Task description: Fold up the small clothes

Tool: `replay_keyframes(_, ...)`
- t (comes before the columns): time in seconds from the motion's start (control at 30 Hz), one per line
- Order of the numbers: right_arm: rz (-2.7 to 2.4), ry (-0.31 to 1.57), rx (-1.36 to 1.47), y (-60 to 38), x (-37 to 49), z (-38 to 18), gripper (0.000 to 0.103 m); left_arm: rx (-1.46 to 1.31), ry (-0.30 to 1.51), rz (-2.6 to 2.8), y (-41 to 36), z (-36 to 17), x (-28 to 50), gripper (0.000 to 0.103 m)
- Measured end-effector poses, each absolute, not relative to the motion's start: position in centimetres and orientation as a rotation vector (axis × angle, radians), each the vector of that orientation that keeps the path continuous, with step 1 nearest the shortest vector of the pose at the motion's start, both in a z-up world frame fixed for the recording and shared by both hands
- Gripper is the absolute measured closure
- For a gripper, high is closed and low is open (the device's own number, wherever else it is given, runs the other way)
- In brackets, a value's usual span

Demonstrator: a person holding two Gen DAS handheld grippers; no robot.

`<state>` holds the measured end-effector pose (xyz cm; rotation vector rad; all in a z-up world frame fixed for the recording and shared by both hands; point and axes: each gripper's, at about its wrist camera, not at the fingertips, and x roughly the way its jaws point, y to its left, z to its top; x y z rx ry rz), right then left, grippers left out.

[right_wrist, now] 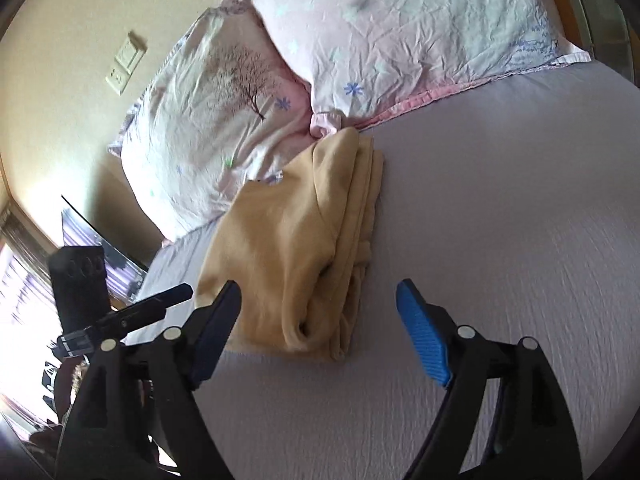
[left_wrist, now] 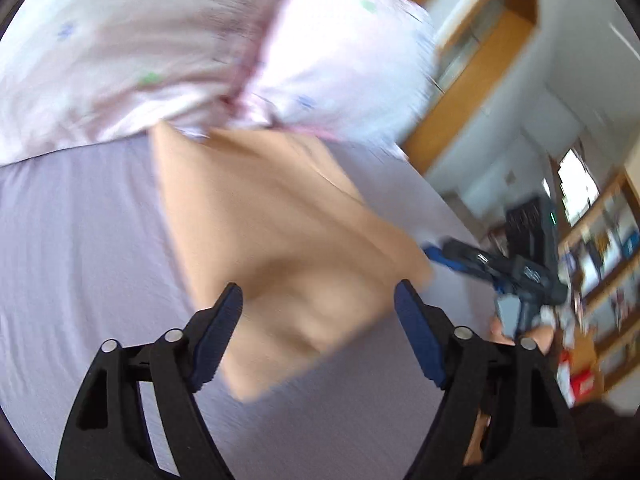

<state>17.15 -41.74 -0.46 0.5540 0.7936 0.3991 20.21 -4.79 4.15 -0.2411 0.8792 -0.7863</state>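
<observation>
Garment (right_wrist: 288, 240), tan-yellow and already folded into a compact stack of several layers, lies on the lilac bed sheet (right_wrist: 500, 220), its far end touching the two flower-printed pillows (right_wrist: 400, 28) at the head of the bed. In the right wrist view the layered edges (right_wrist: 366, 216) run along its right side and a rolled, pocket-like fold faces the camera. Left hand-held gripper (left_wrist: 318, 330) hovers just above the near part of the garment (left_wrist: 280, 232), fingers spread wide and holding nothing; this view is motion-blurred. Right hand-held gripper (right_wrist: 318, 330) is likewise spread and empty, poised at the near edge of the stack; its counterpart appears at the far left of this view.

Judged handling: the cloth looks soft, light and limp, not fragile, with layers liable to slide apart or sag if lifted by one ply. A sound hold would pinch all layers together at the stacked right edge or near corners, one hand-held gripper at each, keeping the bundle supported.
</observation>
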Motion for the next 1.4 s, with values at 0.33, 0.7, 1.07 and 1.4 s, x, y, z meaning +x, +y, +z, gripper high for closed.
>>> replay_keyframes(0.33,0.446,1.002,0.716,-41.5,26.6,-4.4,0.033,-0.608,1.103,-0.689,-3.7,-0.9,29.7,0.023)
replay_keyframes(0.7,0.579,0.907,0.753,-39.3,26.7,-3.5,0.081,-0.61,1.075,-0.723,-3.0,-1.4,29.7,0.069)
replay_keyframes(1.07,0.515,0.857,0.586,-33.3,26.9,-0.5,0.043,-0.418,0.893,-0.553,3.8,3.1,24.9,0.064)
replay_keyframes(1.4,0.689,0.913,0.631,-29.2,23.5,0.0,0.024,-0.203,0.901,-0.678,-3.2,2.5,19.3,0.032)
